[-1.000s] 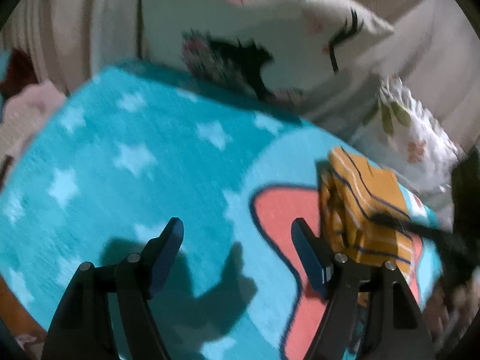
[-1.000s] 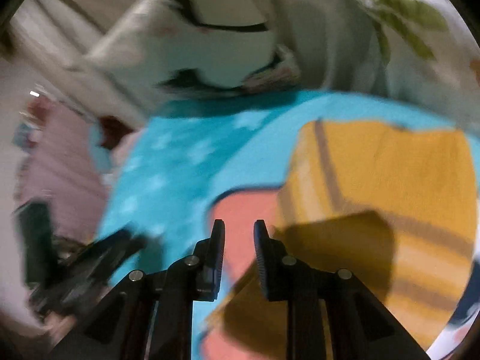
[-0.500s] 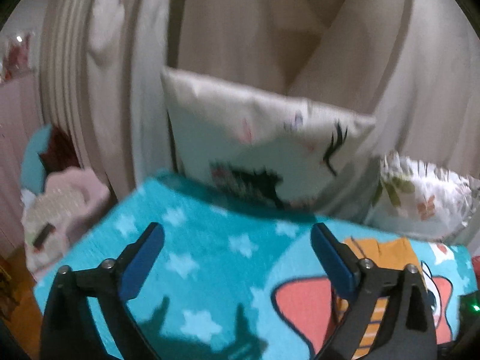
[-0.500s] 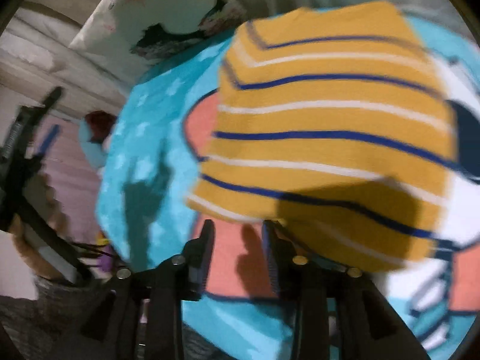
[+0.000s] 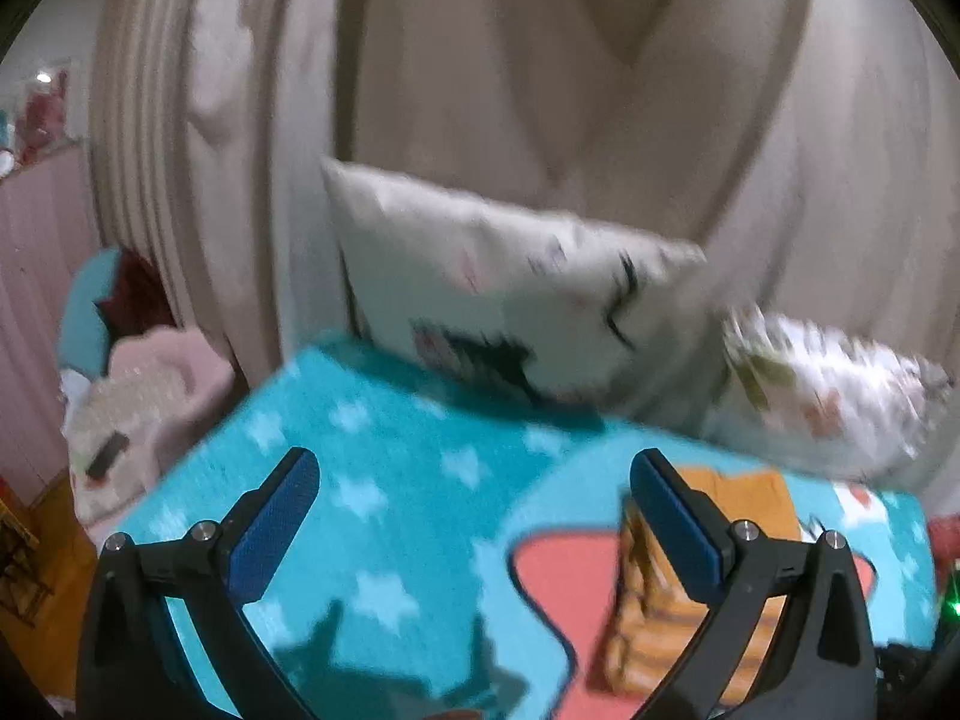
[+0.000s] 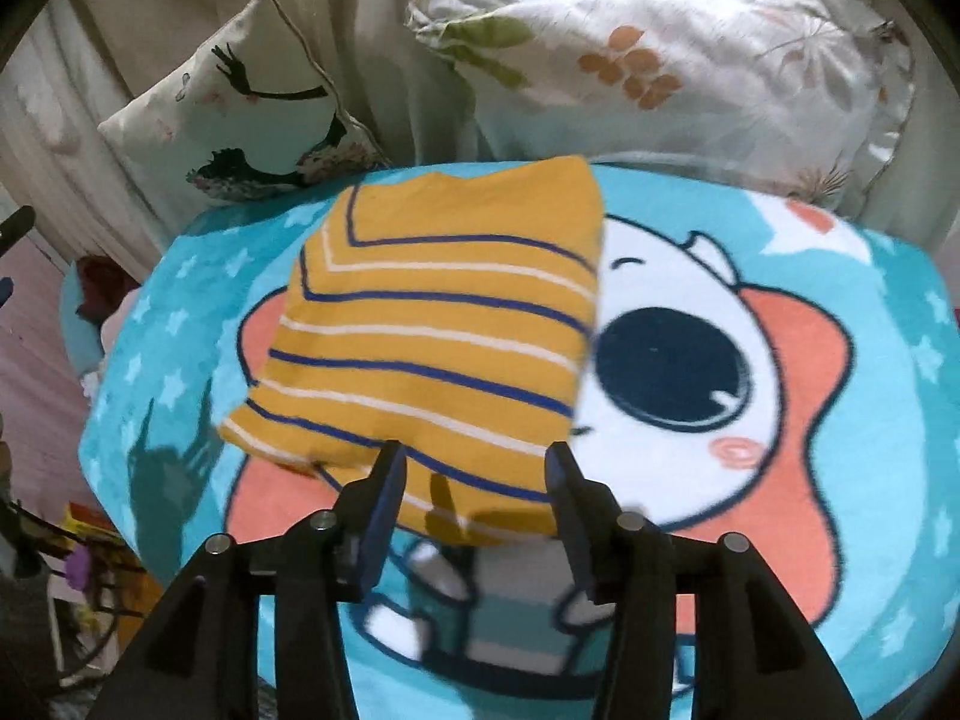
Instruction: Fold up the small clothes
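The folded mustard-yellow knit top with blue and white stripes is lying on the turquoise cartoon fleece blanket, soft and light; its near edge looks best to pinch. Both the right gripper, just short of it, and the left gripper are gaping empty.

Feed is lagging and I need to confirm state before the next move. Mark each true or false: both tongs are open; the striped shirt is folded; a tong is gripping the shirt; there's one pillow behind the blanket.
1. Both tongs are open. True: the left tongs and right tongs are spread, empty.
2. The folded yellow striped shirt lies on the turquoise cartoon blanket. True.
3. A tong grips the shirt. False: neither pinches it.
4. One pillow sits behind. False: there are two, the eyelash-print white pillow and the floral white pillow.
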`<control>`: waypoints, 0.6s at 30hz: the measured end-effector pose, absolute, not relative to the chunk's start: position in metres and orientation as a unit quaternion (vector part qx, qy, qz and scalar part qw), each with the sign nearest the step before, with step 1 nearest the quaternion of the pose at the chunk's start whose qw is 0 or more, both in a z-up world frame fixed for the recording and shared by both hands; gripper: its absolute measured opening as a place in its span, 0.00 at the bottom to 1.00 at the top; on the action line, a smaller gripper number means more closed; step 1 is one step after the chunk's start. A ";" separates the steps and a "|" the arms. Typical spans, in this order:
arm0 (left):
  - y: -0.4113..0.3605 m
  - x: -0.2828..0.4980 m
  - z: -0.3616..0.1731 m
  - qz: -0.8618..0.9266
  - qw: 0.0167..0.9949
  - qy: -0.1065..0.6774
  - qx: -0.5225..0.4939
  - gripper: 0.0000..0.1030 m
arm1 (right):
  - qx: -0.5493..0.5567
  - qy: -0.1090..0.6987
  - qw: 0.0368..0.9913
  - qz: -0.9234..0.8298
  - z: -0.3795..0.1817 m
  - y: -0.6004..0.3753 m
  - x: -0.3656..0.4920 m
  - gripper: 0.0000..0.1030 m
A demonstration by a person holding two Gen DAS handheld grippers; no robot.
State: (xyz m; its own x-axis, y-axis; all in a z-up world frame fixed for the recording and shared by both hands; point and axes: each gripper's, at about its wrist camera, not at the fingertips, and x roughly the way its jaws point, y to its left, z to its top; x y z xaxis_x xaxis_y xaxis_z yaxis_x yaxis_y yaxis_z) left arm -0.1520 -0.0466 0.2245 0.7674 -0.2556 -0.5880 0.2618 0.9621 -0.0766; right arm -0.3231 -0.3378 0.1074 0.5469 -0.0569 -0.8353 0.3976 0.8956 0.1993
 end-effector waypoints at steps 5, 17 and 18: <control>-0.073 -0.178 0.189 -0.133 0.916 0.372 0.074 1.00 | 0.156 0.465 0.859 -0.149 0.100 -0.349 -0.357 0.55; -0.111 -0.245 0.127 -0.160 0.859 0.479 0.087 1.00 | 0.144 0.485 0.849 -0.154 0.070 -0.356 -0.405 0.60; -0.112 -0.249 0.126 -0.161 0.858 0.480 0.088 1.00 | 0.142 0.486 0.848 -0.155 0.069 -0.354 -0.406 0.61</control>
State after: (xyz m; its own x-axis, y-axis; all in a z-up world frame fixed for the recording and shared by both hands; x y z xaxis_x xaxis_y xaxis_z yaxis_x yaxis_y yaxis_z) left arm -0.2494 -0.1125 0.1258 0.4877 -0.1921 -0.8516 0.3612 0.9325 -0.0035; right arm -0.4062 -0.3544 0.0688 0.4796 -0.1253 -0.8685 0.4022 0.9110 0.0906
